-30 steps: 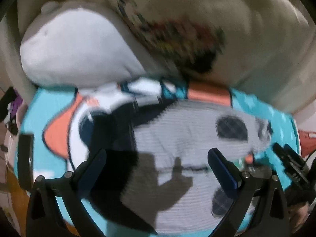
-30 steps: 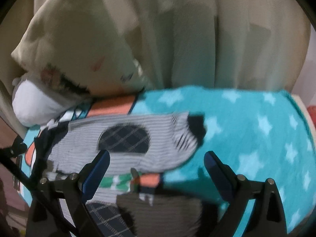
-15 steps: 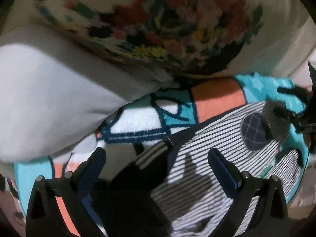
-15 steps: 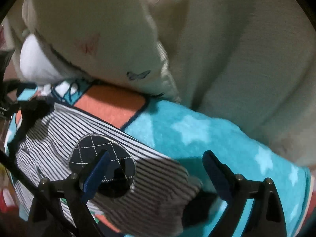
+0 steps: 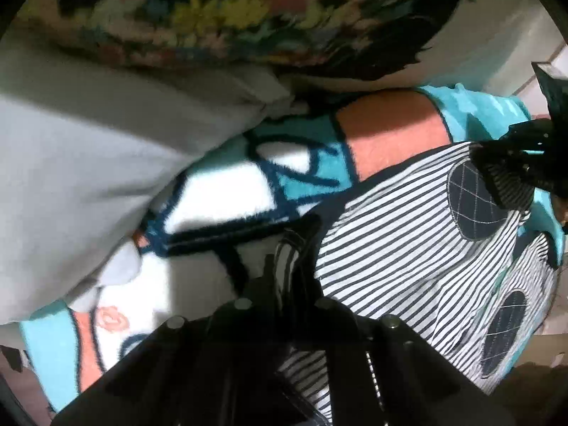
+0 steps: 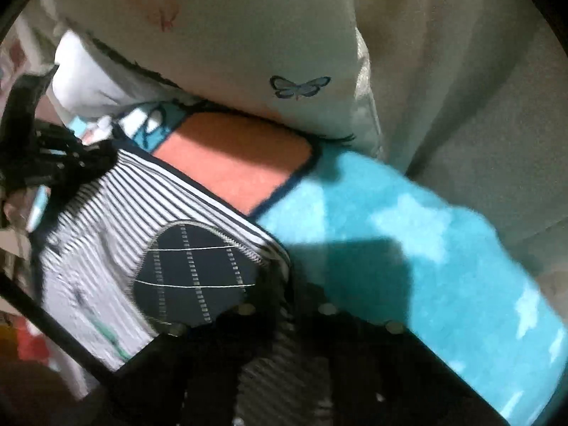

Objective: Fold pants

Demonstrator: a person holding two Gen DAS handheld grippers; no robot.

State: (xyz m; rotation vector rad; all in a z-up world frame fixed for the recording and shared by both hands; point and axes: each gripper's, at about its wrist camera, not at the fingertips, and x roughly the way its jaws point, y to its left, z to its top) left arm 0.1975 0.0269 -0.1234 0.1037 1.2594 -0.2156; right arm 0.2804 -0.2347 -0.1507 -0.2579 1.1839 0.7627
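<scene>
The striped pants [image 5: 401, 248] with dark quilted oval patches lie on a turquoise star blanket [image 6: 408, 248]. My left gripper [image 5: 287, 269] is shut on the dark waistband end of the pants. My right gripper [image 6: 284, 301] is shut on the other end of the pants [image 6: 117, 234], by a patch [image 6: 198, 273]. In the left wrist view the right gripper [image 5: 525, 163] shows at the far right on the striped cloth. In the right wrist view the left gripper [image 6: 64, 167] shows at the left edge on the pants.
A white pillow [image 5: 88, 163] and a floral cushion [image 5: 230, 14] lie close behind the pants. A cream pillow with a butterfly print [image 6: 248, 46] and a pale curtain [image 6: 461, 88] stand behind the blanket. The blanket's orange patch [image 6: 238, 163] lies beside the pants.
Both grippers have moved down onto the pants and gone from wide open to shut on the cloth, one at each end.
</scene>
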